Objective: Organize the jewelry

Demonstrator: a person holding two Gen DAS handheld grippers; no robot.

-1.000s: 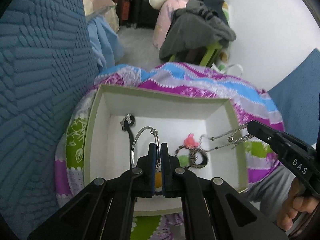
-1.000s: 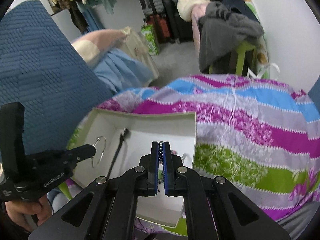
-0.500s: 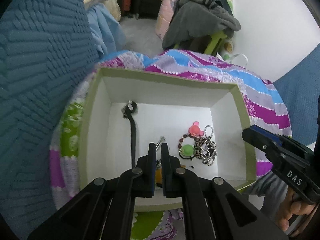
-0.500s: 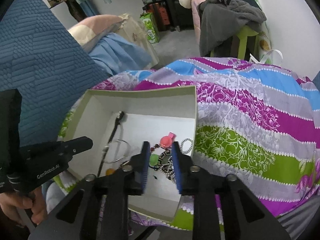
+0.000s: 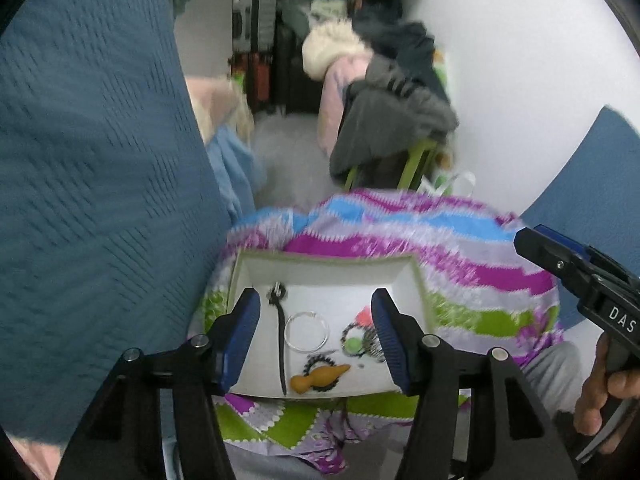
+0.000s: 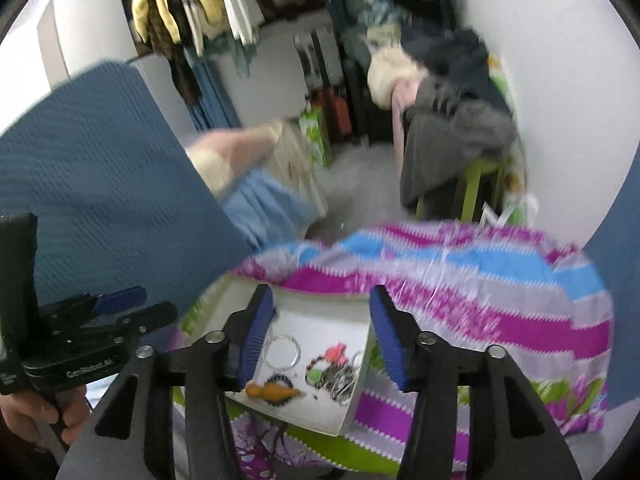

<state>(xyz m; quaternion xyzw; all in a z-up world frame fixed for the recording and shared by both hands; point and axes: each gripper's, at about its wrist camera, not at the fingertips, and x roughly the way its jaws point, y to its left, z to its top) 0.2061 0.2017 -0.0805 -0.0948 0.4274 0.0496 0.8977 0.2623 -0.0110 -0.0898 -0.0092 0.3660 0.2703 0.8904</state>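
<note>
- The blue textured cushion (image 5: pixel 96 184) fills the left side of both views and stands close against the left edge of the box.
- The striped cloth (image 6: pixel 460 292) in pink, blue, grey and green covers the surface that carries the box; it spreads wide to the right of the box in the right wrist view.
- A chair piled with dark clothes (image 5: pixel 392 120) stands beyond the far edge of the cloth, well apart from the box; only the right wrist view shows the hanging garments (image 6: pixel 192 8) above.
- The white box (image 5: pixel 420 292) with a green rim sits at the near left part of the cloth, open at the top.
- The left gripper (image 5: pixel 316 338) hangs above the box, jaws wide apart and just been opening, nothing between the pads.
- The right gripper (image 6: pixel 320 330) is likewise spread and has just been opening, empty; a hand (image 5: pixel 604 388) holding it shows only in the left wrist view.
- Inside the box: a black hair stick (image 5: pixel 282 344) along the left wall, a silver hoop (image 5: pixel 306 331) beside it, an orange gourd-shaped piece (image 5: pixel 320 376) at the near edge on a dark bead bracelet (image 5: pixel 316 360).
- A tangle of beads and chain (image 6: pixel 336 376) with a green disc and a pink bit lies toward the right wall.
</note>
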